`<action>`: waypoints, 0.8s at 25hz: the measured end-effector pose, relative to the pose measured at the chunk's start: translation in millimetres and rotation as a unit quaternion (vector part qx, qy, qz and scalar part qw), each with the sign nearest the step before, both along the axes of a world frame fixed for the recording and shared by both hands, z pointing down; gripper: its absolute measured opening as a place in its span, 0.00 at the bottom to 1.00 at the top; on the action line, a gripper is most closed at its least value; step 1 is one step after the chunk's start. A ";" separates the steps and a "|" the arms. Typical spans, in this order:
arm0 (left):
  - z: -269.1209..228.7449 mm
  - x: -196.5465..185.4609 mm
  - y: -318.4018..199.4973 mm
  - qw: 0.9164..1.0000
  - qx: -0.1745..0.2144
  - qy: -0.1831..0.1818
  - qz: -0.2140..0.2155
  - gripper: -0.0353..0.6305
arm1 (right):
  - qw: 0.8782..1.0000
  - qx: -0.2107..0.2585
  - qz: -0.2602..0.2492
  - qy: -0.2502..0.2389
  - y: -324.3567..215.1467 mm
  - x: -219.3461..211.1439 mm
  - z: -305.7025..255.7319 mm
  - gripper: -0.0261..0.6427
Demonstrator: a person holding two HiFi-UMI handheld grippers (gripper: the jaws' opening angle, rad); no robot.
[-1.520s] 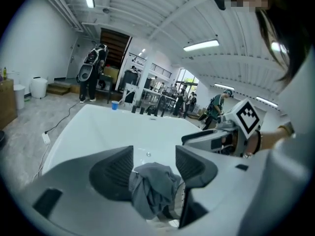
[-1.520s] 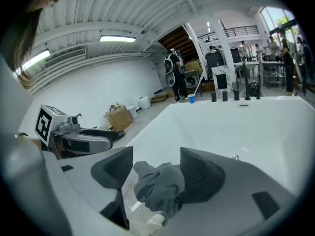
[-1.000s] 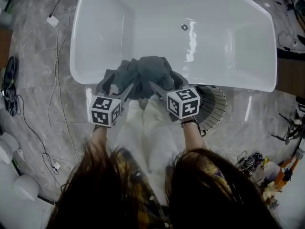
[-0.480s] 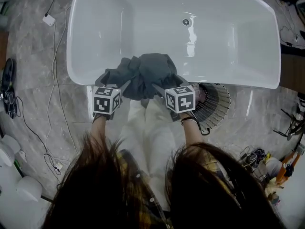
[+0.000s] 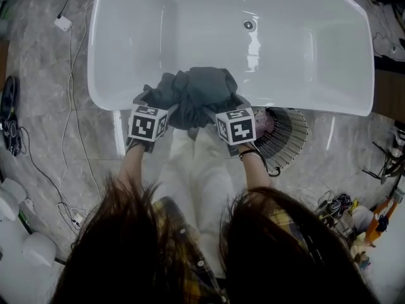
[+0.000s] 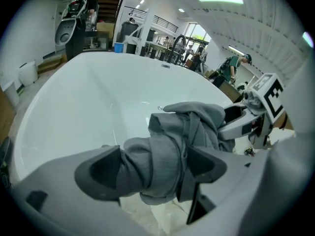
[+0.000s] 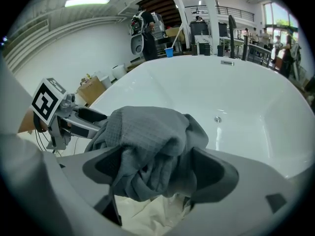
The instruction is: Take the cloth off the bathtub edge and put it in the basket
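The left gripper (image 5: 166, 113) and right gripper (image 5: 214, 114) stand side by side at the near rim of the bathtub (image 5: 126, 43). The left fingers (image 6: 98, 171) have just been opening and stand wide apart. A fold of the grey cloth (image 5: 193, 94) bulges between them, loose rather than squeezed. The right fingers (image 7: 211, 173) have likewise just been opening and gape wide, with another bunch of cloth between them. The rest of the cloth is heaped just beyond both pairs of fingertips, over the rim. The basket (image 5: 288, 135) sits on the floor just right of the right fingers.
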State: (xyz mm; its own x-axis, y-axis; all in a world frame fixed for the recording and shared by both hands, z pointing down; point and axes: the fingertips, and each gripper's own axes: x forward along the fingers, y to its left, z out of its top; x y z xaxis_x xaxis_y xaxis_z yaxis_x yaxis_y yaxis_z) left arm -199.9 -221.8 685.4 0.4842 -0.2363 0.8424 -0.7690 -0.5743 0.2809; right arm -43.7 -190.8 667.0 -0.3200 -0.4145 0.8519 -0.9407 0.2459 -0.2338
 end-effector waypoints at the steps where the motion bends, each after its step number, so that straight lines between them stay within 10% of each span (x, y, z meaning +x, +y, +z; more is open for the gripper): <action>1: 1.3 2.4 0.4 1.000 -0.010 0.000 0.007 0.65 | 1.000 0.000 -0.006 0.002 -1.3 -2.3 0.9 0.68; 12: 1.7 16.7 2.5 0.999 -0.043 0.008 0.024 0.62 | 1.000 -0.006 -0.027 -0.014 -8.5 -22.1 3.1 0.67; 20: -9.3 36.3 -1.6 0.993 -0.063 0.073 -0.062 0.32 | 0.998 -0.028 -0.021 -0.050 -10.6 -31.3 -2.9 0.45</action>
